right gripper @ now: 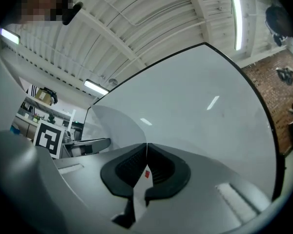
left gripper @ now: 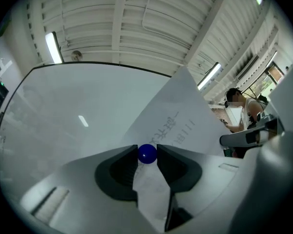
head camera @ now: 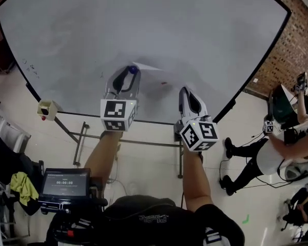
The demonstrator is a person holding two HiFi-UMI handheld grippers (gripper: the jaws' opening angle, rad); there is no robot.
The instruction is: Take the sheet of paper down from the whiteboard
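Note:
My left gripper [head camera: 131,72] is shut on a small blue ball magnet [left gripper: 147,153], which sits pinched between its fingertips just in front of the whiteboard [head camera: 143,29]. The white sheet of paper [left gripper: 181,117], with some handwriting on it, hangs off the board between the two grippers and slopes up to the right in the left gripper view. My right gripper [head camera: 185,92] is shut on the sheet's edge; a thin strip of paper [right gripper: 139,189] with a small red mark runs down between its closed jaws. In the head view the sheet [head camera: 153,74] is a pale shape between the gripper tips.
The whiteboard stands on a metal frame [head camera: 82,137]. A device with a screen [head camera: 64,183] is at lower left, a small box [head camera: 47,108] hangs by the board's left edge. A person [head camera: 277,147] sits at the right near a brick wall [head camera: 297,40].

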